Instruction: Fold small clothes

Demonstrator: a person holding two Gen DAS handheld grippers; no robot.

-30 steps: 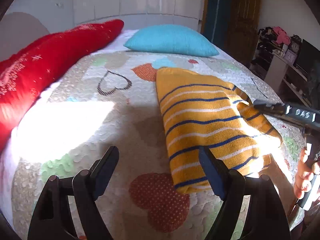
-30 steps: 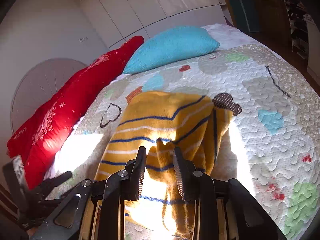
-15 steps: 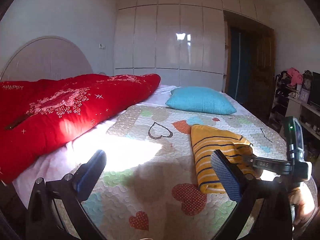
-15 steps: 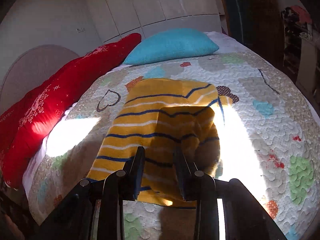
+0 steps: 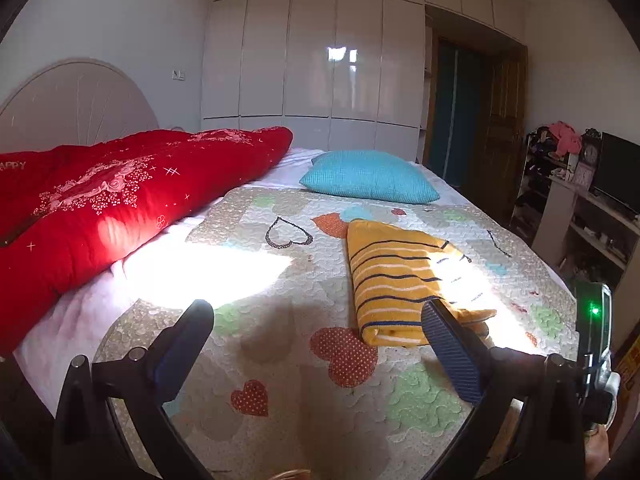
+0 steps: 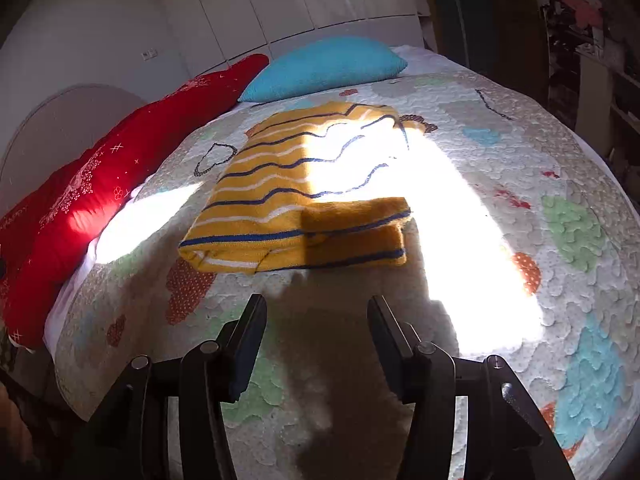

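A yellow sweater with blue and white stripes (image 5: 400, 280) lies folded on the patterned bed quilt (image 5: 280, 360). In the right wrist view the sweater (image 6: 296, 196) lies flat with one part folded over its near edge. My left gripper (image 5: 318, 332) is open and empty, above the quilt, to the near left of the sweater. My right gripper (image 6: 316, 320) is open and empty, a short way back from the sweater's near edge. The right gripper's body shows at the right edge of the left wrist view (image 5: 596, 344).
A red duvet (image 5: 120, 200) lies along the left side of the bed. A turquoise pillow (image 5: 368, 176) sits at the far end. White wardrobes (image 5: 320, 60) stand behind. Shelves with clutter (image 5: 560, 168) stand at the right. Bright sun patches fall on the quilt.
My right gripper opened, let go of the sweater and drew back from it. My left gripper pulled back and tilted up. The sweater now lies flat, its side folded in.
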